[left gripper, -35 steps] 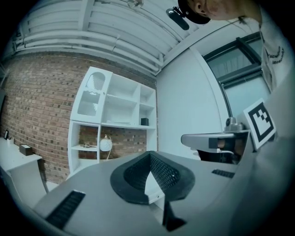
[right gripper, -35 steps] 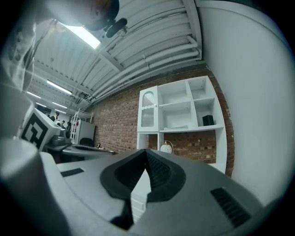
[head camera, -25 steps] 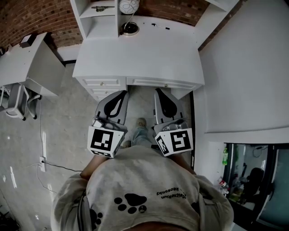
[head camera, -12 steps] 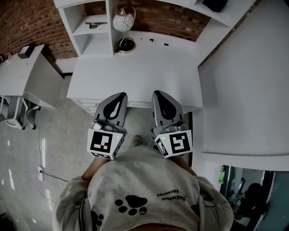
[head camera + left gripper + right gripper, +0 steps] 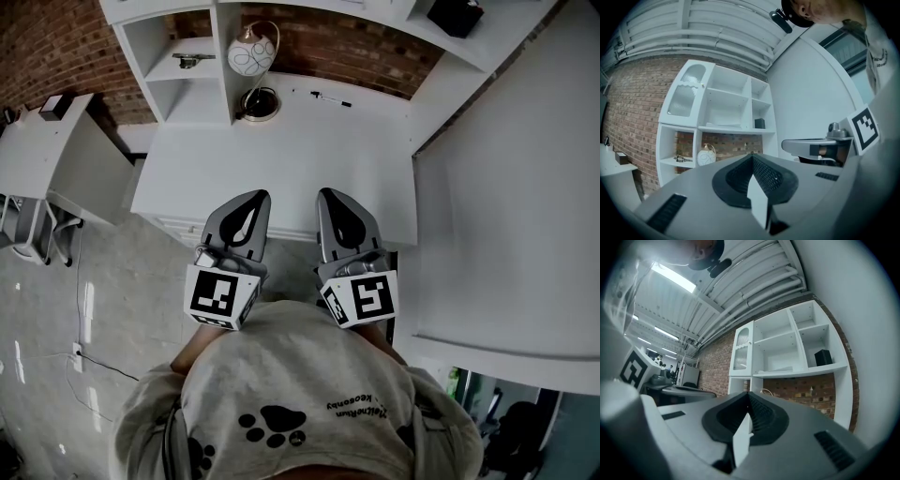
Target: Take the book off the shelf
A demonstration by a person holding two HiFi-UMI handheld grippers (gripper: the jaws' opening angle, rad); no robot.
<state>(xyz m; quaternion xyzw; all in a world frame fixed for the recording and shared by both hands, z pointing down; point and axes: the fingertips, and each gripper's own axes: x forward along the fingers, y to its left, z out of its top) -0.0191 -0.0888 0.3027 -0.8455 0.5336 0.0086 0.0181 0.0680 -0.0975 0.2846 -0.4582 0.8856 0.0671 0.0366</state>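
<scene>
Noted white shelf unit (image 5: pixel 225 66) against brick wall (image 5: pixel 75 37), standing at the back of a white desk (image 5: pixel 300 159). Found left gripper (image 5: pixel 251 199) and right gripper (image 5: pixel 331 197) side by side over the desk's near edge, close to the body, well apart from every shelf. Found the jaws of both pressed fully together, with nothing between them. Logged a globe lamp (image 5: pixel 251 54) standing on the desk by the unit's divider. Logged a dark upright block (image 5: pixel 456 15) in an upper right compartment, well above the desk: judged the likeliest book, unconfirmed. Logged a pen (image 5: pixel 330 97) lying on the desk.

Step in hand judged as the approach, with no grasp begun. Recommend raising one gripper toward that upper right compartment, parting the jaws before arrival, setting them across the block's narrow faces, closing squarely, then drawing straight out clear of the compartment walls. Recommend keeping the other gripper away from the lamp.

Unable to confirm spine or pages on the block: too small in both gripper views, cropped at the top edge of the head view. Unable to identify a pale flat item (image 5: pixel 780 369) on the middle shelf, a possible rival candidate. Upper compartments cut off in the head view.
</scene>
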